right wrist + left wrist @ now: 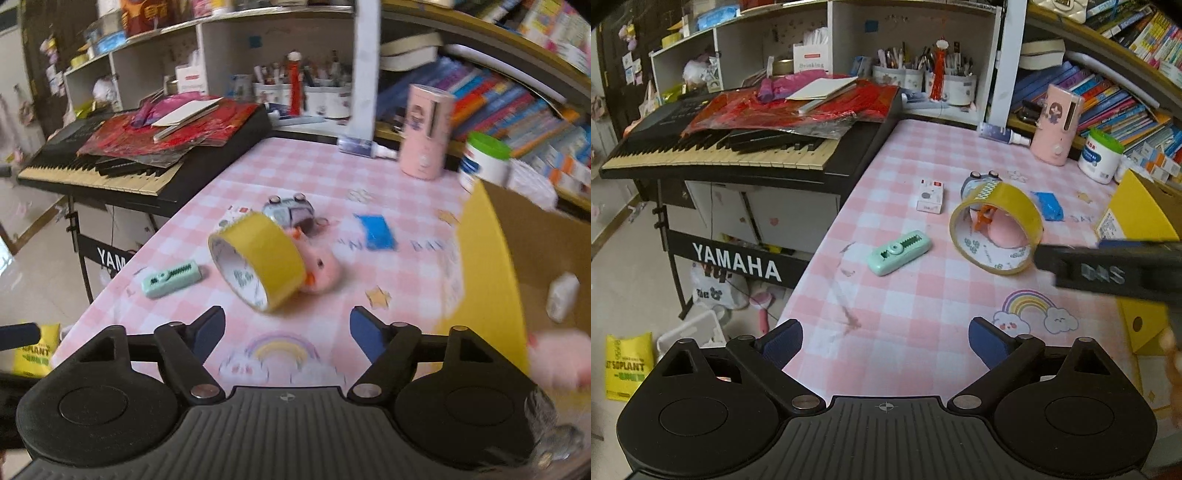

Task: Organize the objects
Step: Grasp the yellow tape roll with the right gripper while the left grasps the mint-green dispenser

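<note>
Right wrist view, yellow box (pixel 480 266), small white bottle (pixel 563 297) inside

**Readable lettering in the room**

"YAMAHA" stands in white on the black keyboard stand (pixel 738 264) at the left. A white paper bag (pixel 812 55) on the far shelf reads "Drinking". The yellow bag (pixel 628 365) on the floor, near left, shows "SOPLANT".

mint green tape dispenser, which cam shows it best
The left wrist view. There the mint green tape dispenser lies sharp and large on the pink checked tablecloth, its toothed edge and round wheel plain to see. In the right wrist view it is smaller, farther left and blurred, so details smear.
</note>
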### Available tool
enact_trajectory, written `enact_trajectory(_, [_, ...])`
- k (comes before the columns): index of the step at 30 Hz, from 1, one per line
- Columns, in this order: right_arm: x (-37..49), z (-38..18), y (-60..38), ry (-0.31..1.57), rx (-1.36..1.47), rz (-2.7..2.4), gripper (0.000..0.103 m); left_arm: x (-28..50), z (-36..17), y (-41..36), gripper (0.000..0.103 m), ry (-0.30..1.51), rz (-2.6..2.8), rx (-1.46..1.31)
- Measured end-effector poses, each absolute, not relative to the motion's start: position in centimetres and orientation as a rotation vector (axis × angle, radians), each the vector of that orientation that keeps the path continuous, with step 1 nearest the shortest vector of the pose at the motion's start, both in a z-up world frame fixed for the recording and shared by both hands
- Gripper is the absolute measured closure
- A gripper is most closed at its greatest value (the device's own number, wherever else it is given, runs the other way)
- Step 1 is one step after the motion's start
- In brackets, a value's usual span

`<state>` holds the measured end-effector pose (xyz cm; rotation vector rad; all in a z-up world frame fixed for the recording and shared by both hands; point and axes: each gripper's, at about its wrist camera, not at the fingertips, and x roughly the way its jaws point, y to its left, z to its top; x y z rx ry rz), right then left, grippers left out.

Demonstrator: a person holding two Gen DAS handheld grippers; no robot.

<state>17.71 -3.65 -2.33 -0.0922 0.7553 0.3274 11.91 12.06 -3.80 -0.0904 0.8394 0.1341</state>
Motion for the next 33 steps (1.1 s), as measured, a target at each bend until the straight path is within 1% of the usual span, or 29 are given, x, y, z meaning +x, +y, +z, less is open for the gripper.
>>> enact_trajectory(7, [22.7,-4.2,-1.6,0.774,-0.121,0.351,0.030,14.1,-4.7,12.1,0.015,0.876,0.149,-0.093])
enact_trajectory(10, [23.9,-4.9,-0.7,0.749,-0.173,0.356,0.032,15.1,-5.0,11.9,0.016,0.875,0.150,-0.076])
enact_trajectory(11, [24.2,-5.2,-0.4,0.741,-0.208,0.359,0.039,15.5,-5.1,11.8,0.017,0.874,0.151,-0.073])
enact_trajectory(12, [24.4,-5.3,-0.1,0.733,-0.235,0.366,0.049,16.1,-5.3,11.7,0.017,0.873,0.150,-0.066])
enact_trajectory(13, [24.6,-5.4,0.0,0.721,-0.258,0.381,0.054,16.6,-5.4,11.6,0.017,0.875,0.150,-0.057])
enact_trajectory(14, [24.8,-5.4,0.0,0.713,-0.270,0.399,0.064,17.0,-5.6,11.5,0.018,0.877,0.150,-0.051])
enact_trajectory(17, [25.6,-4.8,-1.1,0.710,-0.233,0.415,0.071,18.6,-6.2,11.4,0.019,0.885,0.157,-0.053])
enact_trajectory(21, [26.2,-3.3,-3.5,0.724,-0.138,0.393,0.091,20.6,-7.2,11.6,0.019,0.921,0.200,-0.133])
enact_trajectory(23, [26.1,-2.6,-4.9,0.726,-0.090,0.384,0.096,21.5,-7.7,11.3,0.020,0.925,0.222,-0.144])
enact_trajectory(25, [25.8,-1.8,-6.0,0.716,-0.045,0.376,0.096,22.3,-8.0,10.8,0.023,0.923,0.238,-0.133])
enact_trajectory(33, [23.5,-0.6,-7.9,0.717,-0.015,0.397,0.095,24.6,-9.0,10.5,0.024,0.919,0.349,-0.162])
